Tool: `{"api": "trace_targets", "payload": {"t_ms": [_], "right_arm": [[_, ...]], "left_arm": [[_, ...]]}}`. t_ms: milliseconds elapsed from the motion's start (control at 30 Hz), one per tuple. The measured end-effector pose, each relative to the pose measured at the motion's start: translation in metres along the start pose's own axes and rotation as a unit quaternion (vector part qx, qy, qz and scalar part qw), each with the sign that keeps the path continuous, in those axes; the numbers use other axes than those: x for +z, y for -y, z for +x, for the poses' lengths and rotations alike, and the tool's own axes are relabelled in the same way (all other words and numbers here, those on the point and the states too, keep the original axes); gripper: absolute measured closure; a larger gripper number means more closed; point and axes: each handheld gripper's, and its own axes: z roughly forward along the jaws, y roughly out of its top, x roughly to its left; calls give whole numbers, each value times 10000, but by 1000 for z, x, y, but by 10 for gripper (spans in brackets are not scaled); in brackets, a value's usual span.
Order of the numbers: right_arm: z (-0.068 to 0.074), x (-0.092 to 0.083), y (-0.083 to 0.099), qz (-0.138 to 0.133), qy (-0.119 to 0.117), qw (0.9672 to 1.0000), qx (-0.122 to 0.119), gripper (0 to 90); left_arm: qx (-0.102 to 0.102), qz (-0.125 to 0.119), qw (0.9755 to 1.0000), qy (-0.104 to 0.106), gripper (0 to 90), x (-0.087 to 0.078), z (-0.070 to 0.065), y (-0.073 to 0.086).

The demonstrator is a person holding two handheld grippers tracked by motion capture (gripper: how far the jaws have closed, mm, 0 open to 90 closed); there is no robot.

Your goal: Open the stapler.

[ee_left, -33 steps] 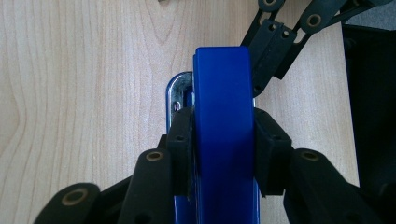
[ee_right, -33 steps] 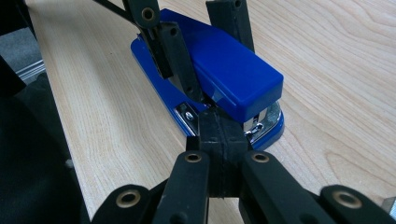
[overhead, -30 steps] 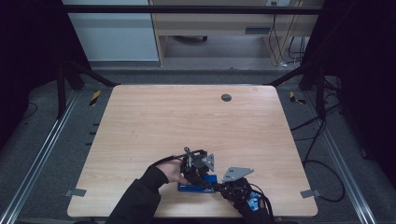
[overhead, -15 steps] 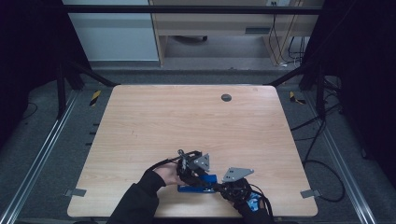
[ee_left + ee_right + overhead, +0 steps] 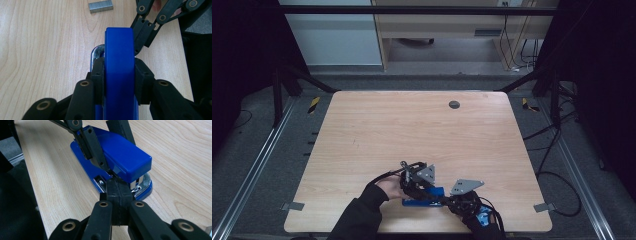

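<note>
While the left gripper [image 5: 119,82] clamps the blue stapler [image 5: 119,62] at the table's [image 5: 412,130] lower centre, seemingly steadying it, the right gripper [image 5: 119,195], jaws pressed together empty, noses its front; staples [image 5: 100,6] lie upper left.

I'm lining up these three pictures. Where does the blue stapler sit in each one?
High view: the blue stapler lies near the table's front edge, between the two grippers.
Left gripper view: centre, running up from the bottom, clamped between the jaws.
Right gripper view: upper centre, lying diagonally.
Shared landmark: the light wooden table under it.
</note>
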Motion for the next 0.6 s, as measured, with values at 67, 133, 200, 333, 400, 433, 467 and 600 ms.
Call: {"api": "trace_targets", "payload": {"t_ms": [67,133,200,333,400,433,467,600], "right_arm": [[0,0,0,-1,4,10000,6,900],[0,0,0,-1,-4,10000,7,900],[0,0,0,-6,-3,10000,2,900],[0,0,0,9,-15,10000,-1,900],[-1,0,-1,57,-31,10000,30,900],[-1,0,-2,67,-33,10000,11,900],[-1,-1,-2,96,-18,10000,-15,900],[-2,-2,-2,100,-19,9999,-8,900]], "left_arm": [[-7,-42,10000,-11,662,0,0,1],[-19,-50,10000,9,661,0,0,1],[-37,-85,10000,-9,662,0,-1,2],[-21,8,10000,21,659,1,0,0],[50,238,9997,26,656,2,1,-6],[67,306,9995,38,655,2,1,-8],[105,383,9992,41,653,2,1,-10],[264,688,9973,17,613,2,3,-19]]}}
